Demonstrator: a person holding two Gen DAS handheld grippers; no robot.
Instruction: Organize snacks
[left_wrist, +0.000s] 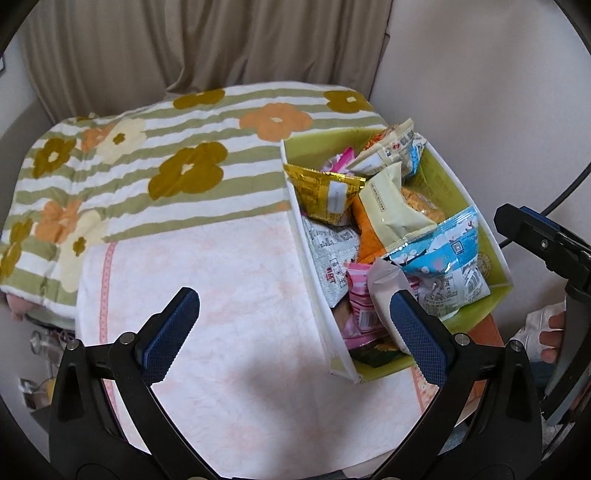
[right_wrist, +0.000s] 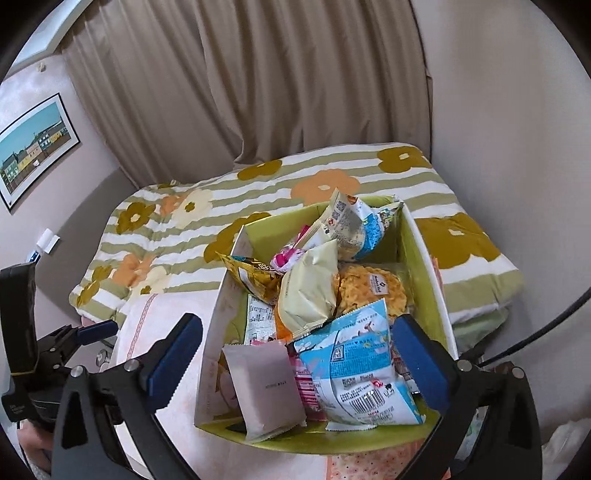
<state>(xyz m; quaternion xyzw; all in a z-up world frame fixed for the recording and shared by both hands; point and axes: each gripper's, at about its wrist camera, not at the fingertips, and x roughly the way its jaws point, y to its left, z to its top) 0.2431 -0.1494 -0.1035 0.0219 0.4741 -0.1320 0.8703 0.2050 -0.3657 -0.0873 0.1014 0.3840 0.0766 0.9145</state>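
A box (left_wrist: 317, 288), white outside and green inside, stands on a pale pink cloth (left_wrist: 221, 280) and holds several snack packets. Among them are a blue-and-white packet (right_wrist: 354, 354), a pale pink flat packet (right_wrist: 264, 387), a cream bag (right_wrist: 310, 288) and a gold bag (left_wrist: 325, 192). My left gripper (left_wrist: 295, 299) is open above the cloth, its right finger over the box's near corner, nothing between the pads. My right gripper (right_wrist: 298, 321) hangs open over the box's near end. The pink and blue packets lie below its fingers, untouched.
A quilt (left_wrist: 155, 147) with green stripes and flowers covers the surface behind the box. Beige curtains (right_wrist: 295, 81) hang at the back, and a framed picture (right_wrist: 33, 144) is on the left wall. A hand (left_wrist: 550, 332) shows at the right edge.
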